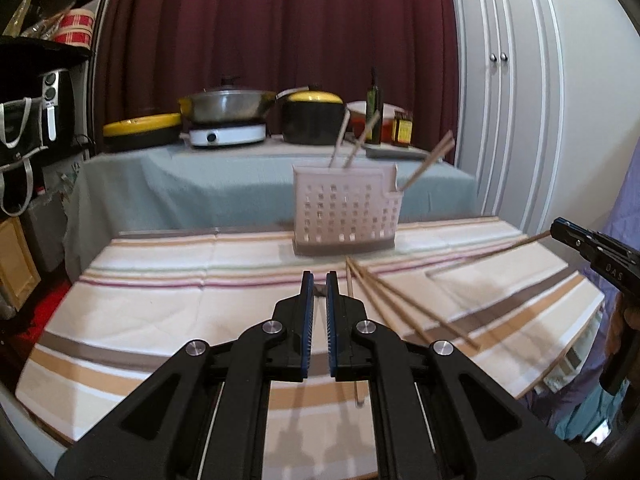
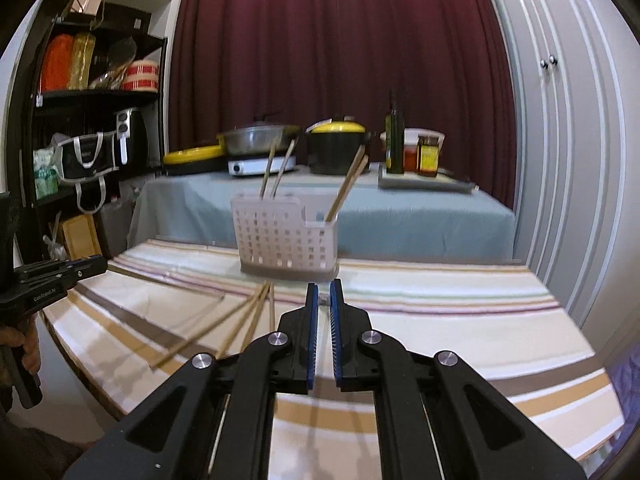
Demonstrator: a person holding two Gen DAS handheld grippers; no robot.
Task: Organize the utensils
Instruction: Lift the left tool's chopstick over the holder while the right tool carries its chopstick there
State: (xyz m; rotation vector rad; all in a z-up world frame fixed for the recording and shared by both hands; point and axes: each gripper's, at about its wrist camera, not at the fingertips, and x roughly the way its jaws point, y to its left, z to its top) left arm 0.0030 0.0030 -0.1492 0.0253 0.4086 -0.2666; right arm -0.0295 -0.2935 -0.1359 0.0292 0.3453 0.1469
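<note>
Standing at 12 o'clock on the striped cloth (image 1: 168,312): a perforated white caddy (image 1: 344,216), upright, with two chopsticks (image 1: 338,140) leaning in the main compartment and a pair (image 1: 430,162) tilted toward 2 o'clock in the lower side pocket. Behind it, well apart, on a grey-blue covered table (image 1: 180,184): yellow-lidded pan (image 1: 142,130), wok on a hotplate (image 1: 228,110), black pot (image 1: 312,118), oil bottle (image 1: 374,108), jars. Dark shelving at 9 o'clock, white cupboard doors at 2 o'clock, maroon curtain behind.

Lying loose and fanned on the cloth, just in front of the caddy: several chopsticks (image 1: 400,304), at 1 o'clock of the left gripper (image 1: 320,280); nothing between them and the caddy.

Left gripper: pads nearly together, slim gap, nothing gripped, raised above the cloth. Right gripper (image 2: 325,290): same narrow gap, empty; seen from the left camera, possibly touching one long chopstick (image 1: 492,256), contact unclear.
</note>
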